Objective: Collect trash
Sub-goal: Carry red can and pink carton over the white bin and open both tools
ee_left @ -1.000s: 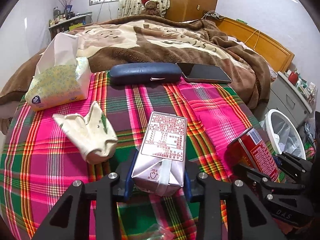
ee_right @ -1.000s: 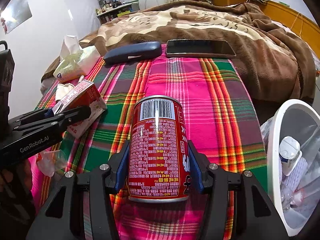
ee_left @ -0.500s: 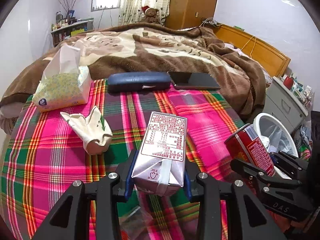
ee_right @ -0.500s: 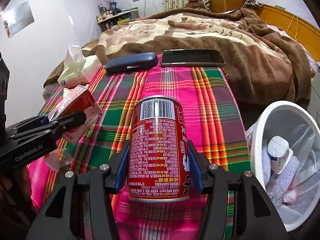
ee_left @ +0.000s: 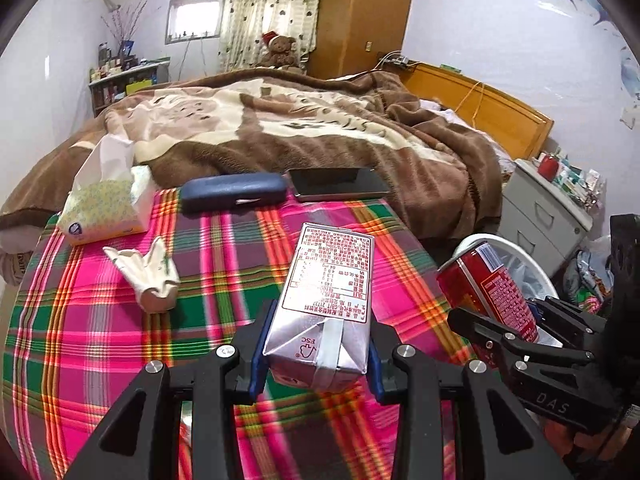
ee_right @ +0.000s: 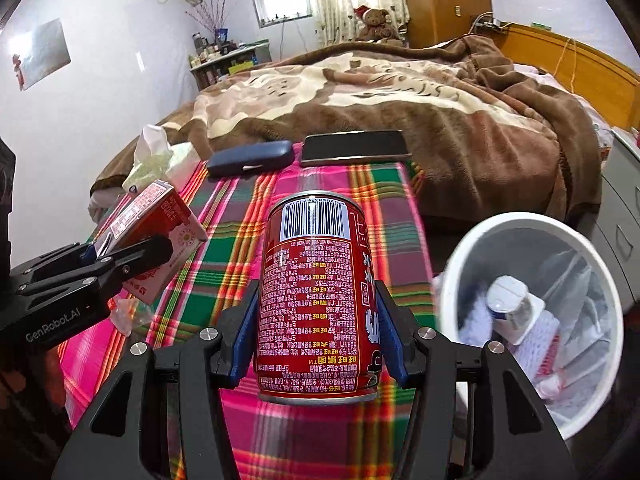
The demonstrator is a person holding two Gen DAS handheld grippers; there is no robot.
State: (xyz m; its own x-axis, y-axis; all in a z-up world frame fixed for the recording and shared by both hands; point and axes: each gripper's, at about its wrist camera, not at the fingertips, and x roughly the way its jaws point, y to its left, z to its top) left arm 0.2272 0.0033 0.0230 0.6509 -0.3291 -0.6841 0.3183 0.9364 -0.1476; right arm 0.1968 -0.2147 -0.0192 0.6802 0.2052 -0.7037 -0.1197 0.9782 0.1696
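Note:
My left gripper [ee_left: 316, 354] is shut on a red and silver drink carton [ee_left: 326, 304] and holds it above the plaid cloth [ee_left: 100, 336]. My right gripper [ee_right: 316, 344] is shut on a red drink can [ee_right: 316, 296], held above the cloth's right edge. The carton also shows at the left in the right wrist view [ee_right: 156, 236], and the can at the right in the left wrist view [ee_left: 488, 284]. A white trash bin [ee_right: 456, 276] with a clear liner stands beside the bed at the right and holds a plastic bottle [ee_right: 510, 308].
On the cloth lie a crumpled white tissue [ee_left: 146, 272], a tissue pack [ee_left: 104, 204], a dark blue glasses case [ee_left: 234, 192], a tablet [ee_left: 338, 184] and a clear wrapper [ee_right: 128, 314]. A brown blanket [ee_left: 320, 132] covers the bed behind. A grey drawer unit [ee_left: 540, 216] stands right.
Both grippers have risen and drawn back with their loads. The bin has come closer and larger in the right wrist view.

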